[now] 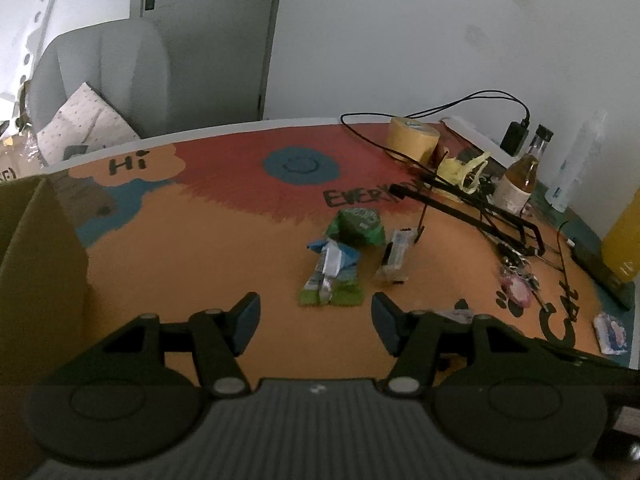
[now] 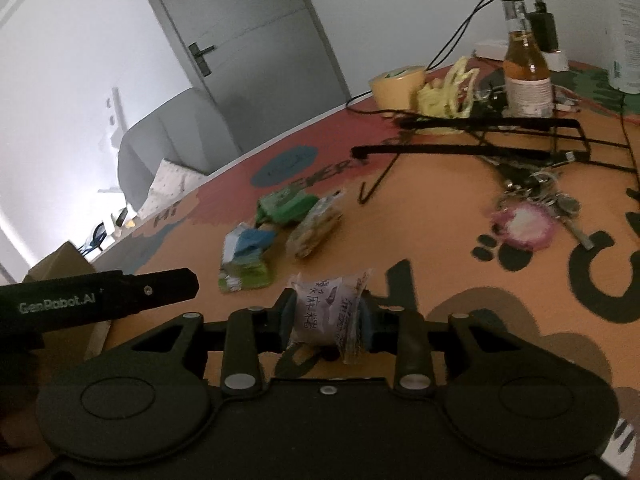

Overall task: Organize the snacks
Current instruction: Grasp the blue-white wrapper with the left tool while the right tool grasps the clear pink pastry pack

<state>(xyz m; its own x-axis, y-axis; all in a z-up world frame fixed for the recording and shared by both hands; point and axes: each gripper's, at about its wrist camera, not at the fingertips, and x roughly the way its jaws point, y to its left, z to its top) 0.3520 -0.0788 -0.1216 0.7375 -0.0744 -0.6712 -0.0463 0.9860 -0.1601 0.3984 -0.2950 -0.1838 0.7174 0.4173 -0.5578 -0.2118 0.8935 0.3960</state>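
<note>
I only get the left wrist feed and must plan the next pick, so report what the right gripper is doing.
Observer: The right gripper is shut on a white wrapped snack with dark print, pinched between both pads.
Operator: Tell me where my left gripper is relative to it.
Observer: In the right wrist view the left gripper's black finger reaches in from the left edge, beside the held snack, not touching it.
Operator: List what snacks are left ahead of the right gripper.
Observer: Three lie on the mat past it: a blue and green packet, a green packet and a clear brownish packet.
</note>
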